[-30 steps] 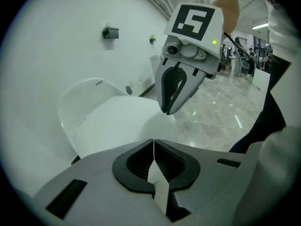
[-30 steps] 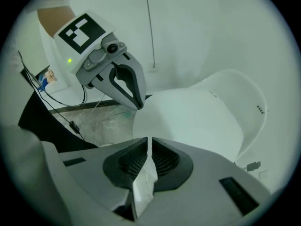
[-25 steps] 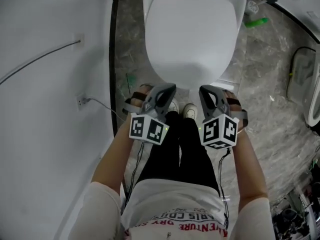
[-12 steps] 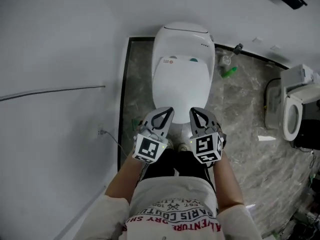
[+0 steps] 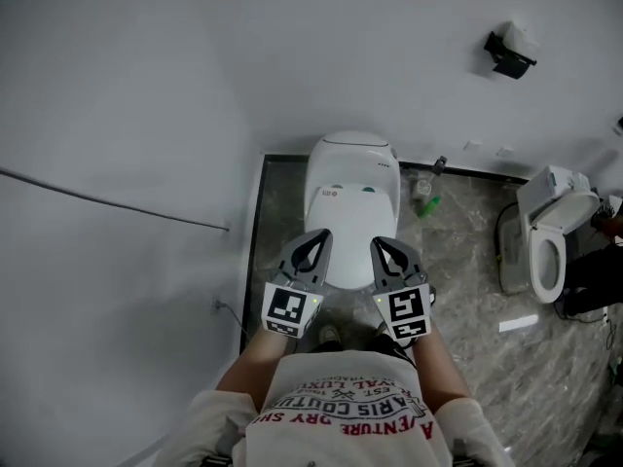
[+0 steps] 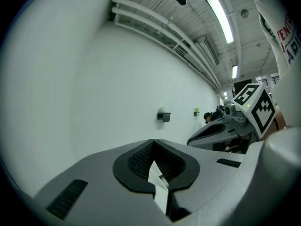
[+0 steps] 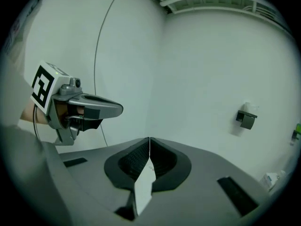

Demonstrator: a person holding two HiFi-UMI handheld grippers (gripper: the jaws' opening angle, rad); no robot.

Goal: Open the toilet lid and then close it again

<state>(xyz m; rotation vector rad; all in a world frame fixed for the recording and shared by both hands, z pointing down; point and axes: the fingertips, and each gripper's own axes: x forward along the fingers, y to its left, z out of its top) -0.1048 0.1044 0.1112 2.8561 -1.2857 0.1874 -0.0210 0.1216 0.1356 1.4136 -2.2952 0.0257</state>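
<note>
Left hand-held gripper (image 5: pixel 313 241) and right hand-held gripper (image 5: pixel 382 247): jaws together on both, nothing between them, touching nothing. Over the last second both have lifted from beside the front rim of the toilet lid (image 5: pixel 350 224) to well above it (person straightening up). Lid lies flat on the toilet by the wall; judged: closing step likely done.

The closed toilet lid (image 5: pixel 352 212) is reachable from above. The white wall (image 5: pixel 127 144) crowds its left, leaving a narrow floor strip (image 5: pixel 284 212). On the right, wider floor (image 5: pixel 458 261) holds a green bottle (image 5: pixel 429 204) and, well apart, a second toilet (image 5: pixel 547 236).
</note>
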